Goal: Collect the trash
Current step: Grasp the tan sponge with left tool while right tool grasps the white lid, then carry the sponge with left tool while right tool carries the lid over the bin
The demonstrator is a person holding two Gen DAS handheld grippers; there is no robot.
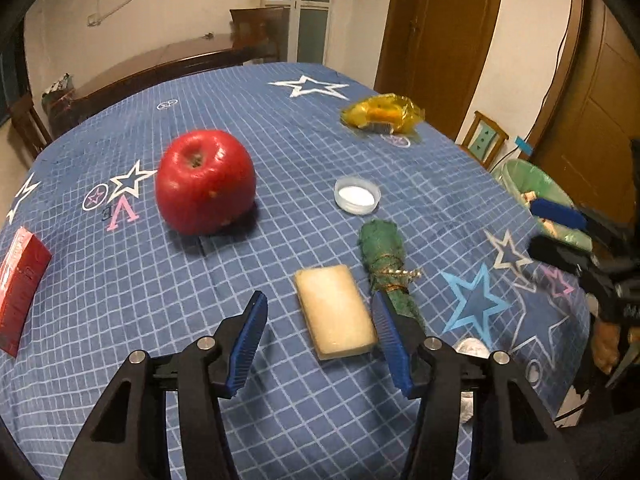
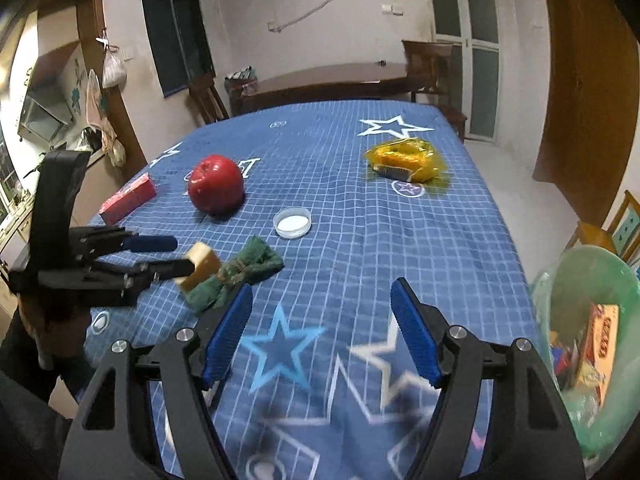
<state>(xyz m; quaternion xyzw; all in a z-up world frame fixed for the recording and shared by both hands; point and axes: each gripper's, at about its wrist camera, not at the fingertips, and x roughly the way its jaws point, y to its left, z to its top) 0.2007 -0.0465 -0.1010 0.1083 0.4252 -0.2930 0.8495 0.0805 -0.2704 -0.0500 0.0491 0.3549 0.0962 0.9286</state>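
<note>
A pale yellow sponge block (image 1: 336, 312) lies on the blue checked tablecloth (image 1: 280, 128) between the fingers of my left gripper (image 1: 320, 300). The gripper is open; the block sits close to the right finger and well away from the left one. A green cloth bundle (image 1: 384, 256) tied with twine lies just right of the block. In the right wrist view the left gripper (image 2: 176, 255) reaches the block (image 2: 200, 264) from the left, beside the bundle (image 2: 240, 270). My right gripper (image 2: 320, 290) stands open over the star prints with nothing between its fingers. It also shows at the table's right edge (image 1: 548, 232).
A red apple (image 1: 204, 182), a white cap (image 1: 357, 195), a yellow wrapper (image 1: 382, 114) and a red box (image 1: 20, 284) lie on the table. A green-lined bin (image 2: 580, 276) with packaging inside stands off the table's right edge. Chairs and a dark table stand behind.
</note>
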